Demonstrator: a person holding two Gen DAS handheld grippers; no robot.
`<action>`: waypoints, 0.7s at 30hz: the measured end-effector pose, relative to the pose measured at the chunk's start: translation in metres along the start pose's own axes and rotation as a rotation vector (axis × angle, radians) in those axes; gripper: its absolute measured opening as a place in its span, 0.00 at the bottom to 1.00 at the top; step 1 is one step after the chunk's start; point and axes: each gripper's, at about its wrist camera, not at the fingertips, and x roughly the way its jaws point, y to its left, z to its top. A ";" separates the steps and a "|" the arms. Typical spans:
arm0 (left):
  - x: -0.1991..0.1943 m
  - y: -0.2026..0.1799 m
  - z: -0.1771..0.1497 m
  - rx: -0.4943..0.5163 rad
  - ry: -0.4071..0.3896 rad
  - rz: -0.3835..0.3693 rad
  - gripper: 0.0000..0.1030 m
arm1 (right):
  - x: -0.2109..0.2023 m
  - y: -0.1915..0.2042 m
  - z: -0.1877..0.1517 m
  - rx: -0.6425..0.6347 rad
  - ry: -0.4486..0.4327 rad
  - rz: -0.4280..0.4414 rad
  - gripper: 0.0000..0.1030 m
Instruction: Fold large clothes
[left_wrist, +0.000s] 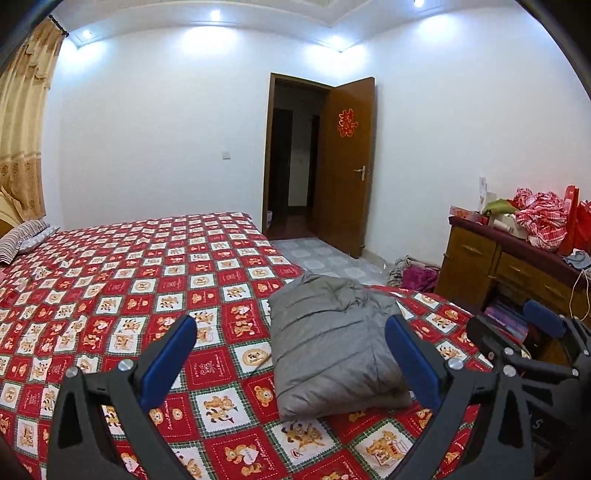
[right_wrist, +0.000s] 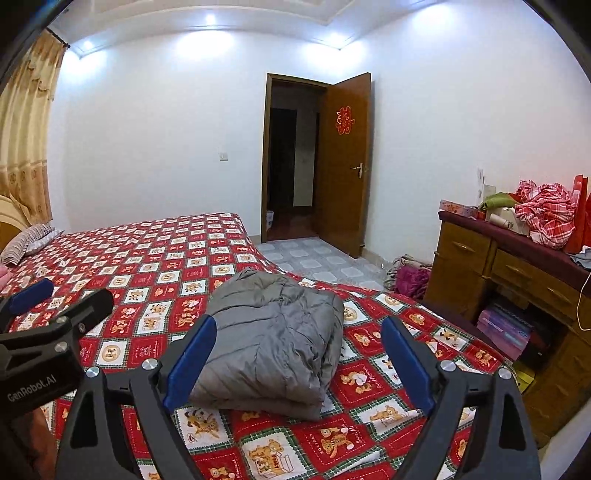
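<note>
A grey quilted jacket (left_wrist: 332, 343) lies folded into a thick bundle on the red bear-print bedspread (left_wrist: 129, 280); it also shows in the right wrist view (right_wrist: 273, 339). My left gripper (left_wrist: 291, 332) is open and empty, held above the bed just short of the bundle, fingers spread to either side of it. My right gripper (right_wrist: 299, 332) is open and empty too, in the same stance. The right gripper shows at the right edge of the left wrist view (left_wrist: 517, 325), and the left one at the left edge of the right wrist view (right_wrist: 55, 302).
A wooden dresser (right_wrist: 498, 273) stands right of the bed, piled with red checked cloth (right_wrist: 546, 214) and boxes. Clothes (right_wrist: 410, 277) lie heaped on the tiled floor by it. A wooden door (right_wrist: 343, 162) stands open behind. A striped pillow (left_wrist: 22, 240) lies far left.
</note>
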 end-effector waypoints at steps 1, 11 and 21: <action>0.000 0.000 0.000 0.000 0.001 -0.001 1.00 | 0.000 0.000 0.000 0.002 0.001 0.002 0.88; 0.001 0.002 0.001 -0.002 0.006 0.007 1.00 | 0.000 -0.002 -0.001 0.009 0.002 0.000 0.89; 0.001 0.001 0.001 -0.003 0.003 0.004 1.00 | -0.001 -0.002 -0.001 0.015 0.005 0.011 0.89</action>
